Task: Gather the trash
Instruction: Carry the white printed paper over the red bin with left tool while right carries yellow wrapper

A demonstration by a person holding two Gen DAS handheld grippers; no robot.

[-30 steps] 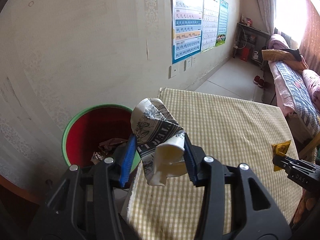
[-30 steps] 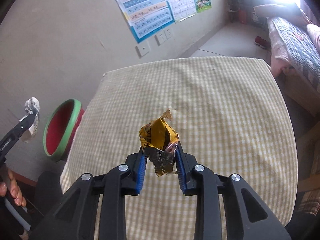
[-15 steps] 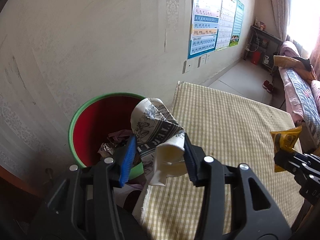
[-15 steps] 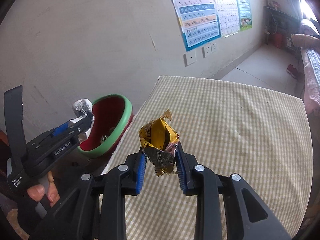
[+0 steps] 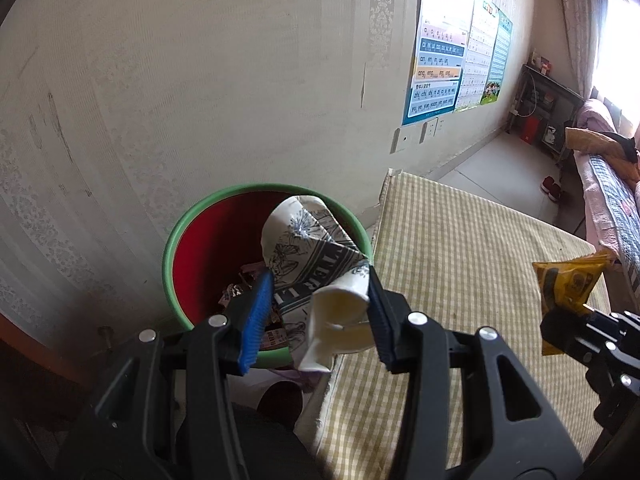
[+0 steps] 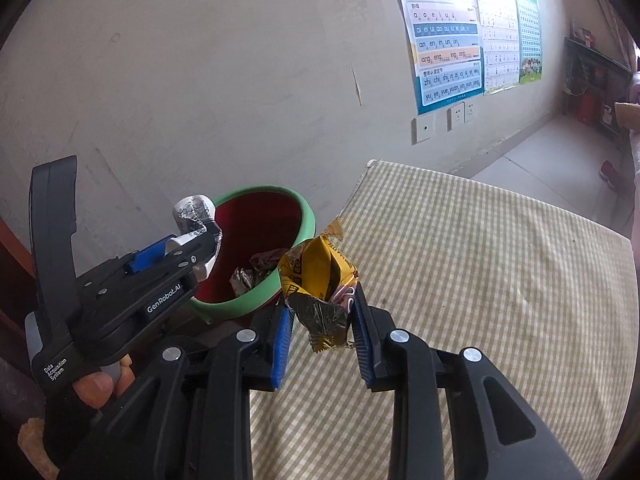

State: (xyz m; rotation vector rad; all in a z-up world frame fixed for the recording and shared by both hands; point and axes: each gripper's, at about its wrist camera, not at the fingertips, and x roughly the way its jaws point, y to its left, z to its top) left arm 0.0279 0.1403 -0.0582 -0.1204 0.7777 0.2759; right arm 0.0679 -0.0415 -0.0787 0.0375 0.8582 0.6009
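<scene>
Bin (image 5: 208, 224) with green rim, red inside, against the wall, wrappers in the bottom. Left gripper (image 5: 320, 304) over its near edge, jaws clamped on a crushed paper cup (image 5: 316, 264). Right gripper (image 6: 320, 328) just beside, above the checked tablecloth (image 6: 480, 280), jaws pinching a yellow snack wrapper (image 6: 316, 268). Drop-off step, I judge: cup wants releasing over the opening, wrapper carried across after.

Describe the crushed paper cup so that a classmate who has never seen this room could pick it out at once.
Find the checked tablecloth, then the red bin with a green rim at its corner by the wall. Over that bin the left gripper pinches the crushed paper cup. Unlike the yellow wrapper in the right gripper, it is white with black print.
</scene>
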